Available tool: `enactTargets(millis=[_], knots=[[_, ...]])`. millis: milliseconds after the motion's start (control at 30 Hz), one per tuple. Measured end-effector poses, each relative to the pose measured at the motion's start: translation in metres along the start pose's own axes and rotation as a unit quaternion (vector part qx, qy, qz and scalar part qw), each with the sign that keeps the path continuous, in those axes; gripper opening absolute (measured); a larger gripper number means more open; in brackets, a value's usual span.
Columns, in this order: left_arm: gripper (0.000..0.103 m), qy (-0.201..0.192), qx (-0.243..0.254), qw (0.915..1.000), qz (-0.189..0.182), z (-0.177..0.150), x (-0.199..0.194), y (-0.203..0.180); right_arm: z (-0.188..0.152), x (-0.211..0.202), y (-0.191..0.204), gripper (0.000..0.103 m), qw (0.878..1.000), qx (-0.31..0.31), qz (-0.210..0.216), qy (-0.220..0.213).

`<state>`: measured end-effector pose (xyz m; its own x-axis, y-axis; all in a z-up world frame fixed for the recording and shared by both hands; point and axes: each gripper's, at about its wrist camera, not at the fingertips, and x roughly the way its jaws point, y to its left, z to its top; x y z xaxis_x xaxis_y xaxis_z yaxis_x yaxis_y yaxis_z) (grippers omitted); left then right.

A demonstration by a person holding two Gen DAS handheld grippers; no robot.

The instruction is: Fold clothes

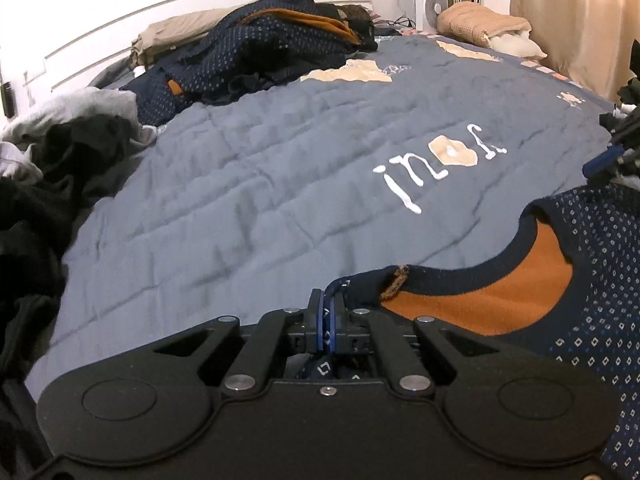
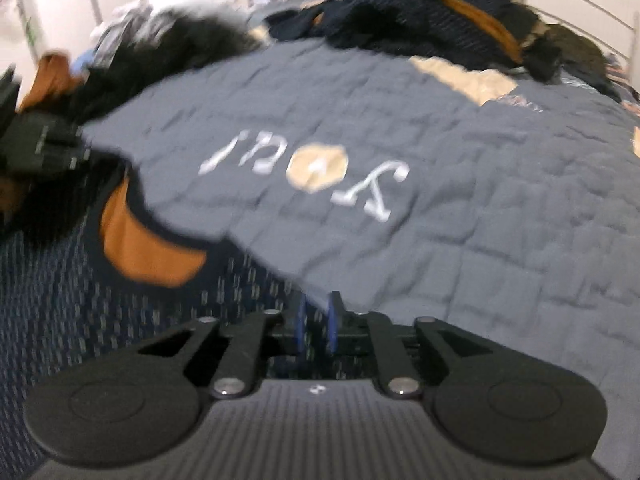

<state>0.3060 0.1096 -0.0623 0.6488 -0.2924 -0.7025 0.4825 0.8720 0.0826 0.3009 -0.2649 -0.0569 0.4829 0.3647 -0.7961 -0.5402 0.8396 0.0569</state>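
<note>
1. The navy dotted garment point(image 1: 592, 280) with an orange lining lies at the near edge of the bed, spread over the grey-blue quilt point(image 1: 280, 184). Its neckline curves toward the quilt's lettering.
2. Left gripper point(image 1: 329, 312): jaws pressed together, pinching a thin fold of the garment's edge beside the neckline; dotted fabric shows between the blue pads.
3. Right gripper point(image 2: 316, 316): jaws stand slightly apart over the garment's edge. The view is blurred; no cloth can be made out pressed between the pads, so this side reads as not gripping.
4. Handling judgement: soft, limp, light fabric, probably fleece-lined. It will sag and drape, not hold shape, and bunches easily on the quilt. No fragility concern; slip risk if only one layer is caught.
5. Where to hold: the banded edge at each side of the neckline, both layers together, hands well apart to keep the cloth taut.
6. Unfolded clothes pile point(image 1: 256, 56) sits at the far edge, by the headboard.
</note>
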Motion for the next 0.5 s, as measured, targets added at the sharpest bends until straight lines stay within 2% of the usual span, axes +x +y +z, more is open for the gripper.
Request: enactTargets(millis=[33, 233, 400, 467, 500], knots=[[0.003, 0.001, 0.002, 1.0000, 0.001, -0.001, 0.000, -0.001, -0.005, 0.001, -0.001, 0.034, 1.000, -0.005, 0.000, 0.005], [0.003, 0.008, 0.004, 1.0000, 0.000, 0.000, 0.001, -0.001, -0.019, -0.011, -0.002, 0.055, 1.000, -0.021, -0.006, 0.007], [0.004, 0.010, 0.001, 0.9999, -0.001, -0.002, 0.001, -0.002, -0.023, 0.011, 0.006, 0.056, 0.997, -0.039, -0.009, 0.063], [0.004, 0.012, -0.002, 0.9999, -0.003, -0.005, 0.002, -0.002, -0.025, 0.016, 0.007, 0.042, 0.998, -0.030, -0.021, 0.058], [0.004, 0.011, -0.004, 0.9999, -0.003, -0.006, 0.002, -0.001, -0.024, 0.017, 0.005, 0.013, 0.998, -0.010, -0.024, 0.054]])
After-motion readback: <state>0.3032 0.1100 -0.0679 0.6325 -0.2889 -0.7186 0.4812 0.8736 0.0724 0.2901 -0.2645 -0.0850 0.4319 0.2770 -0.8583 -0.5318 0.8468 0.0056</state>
